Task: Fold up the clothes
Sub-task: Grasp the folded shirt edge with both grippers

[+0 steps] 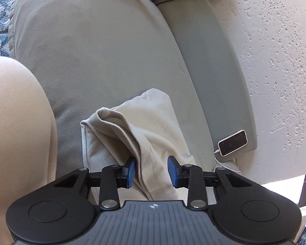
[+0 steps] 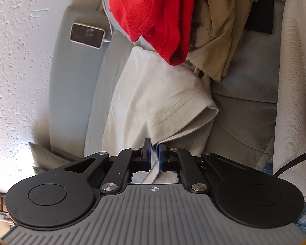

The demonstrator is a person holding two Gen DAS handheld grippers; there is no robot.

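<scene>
A: The right gripper has its blue pads pressed tight on a fold of the cream T-shirt, just below the sleeve hem.

B: And the left gripper?

A: Its jaws stand part open with a ridge of the same shirt between them; the left pad seems to touch the cloth, though I can't be sure.

B: Where's the shirt lying?

A: On the grey sofa cushion, its far end under a red garment and a tan garment. A phone rests on the sofa's ledge near the wall.
</scene>
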